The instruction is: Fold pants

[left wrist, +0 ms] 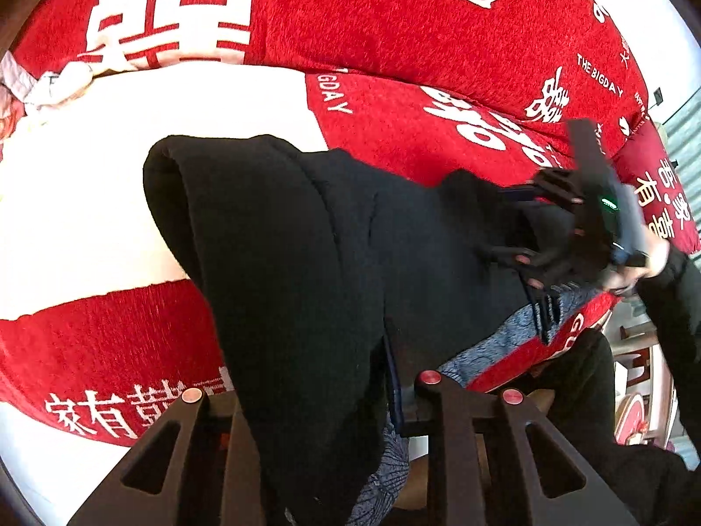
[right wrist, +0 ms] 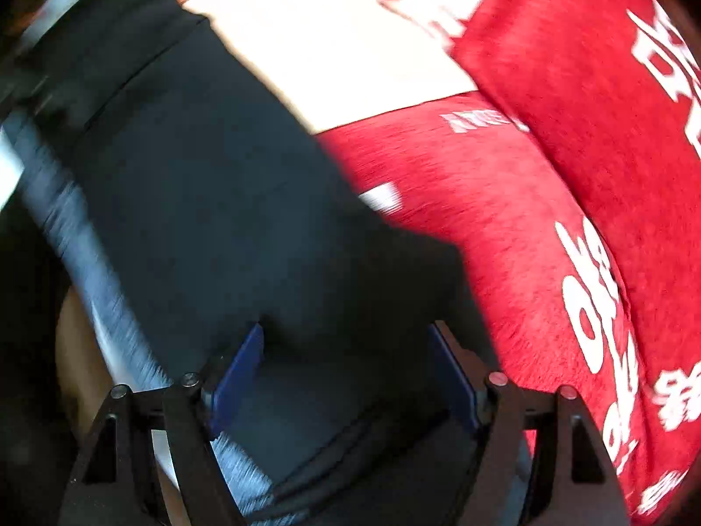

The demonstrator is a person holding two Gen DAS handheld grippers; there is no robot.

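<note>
On bedspread (left wrist: 394, 35), pants (left wrist: 271, 236) edge pinched, L tool (left wrist: 315, 394)

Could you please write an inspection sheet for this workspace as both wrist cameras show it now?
Surface: red and white blanket with printed characters, covering the work area.
Job's things: black pants, one part lifted and draped, the rest lying on the blanket.
Clutter: pale crumpled cloth at the far left edge.
Grippers: left gripper shut on the pants; right gripper open, over the pants.
Cables: nothing seen.
Surroundings: grey-blue patterned fabric under the pants at the near edge; furniture at far right, unclear.
</note>
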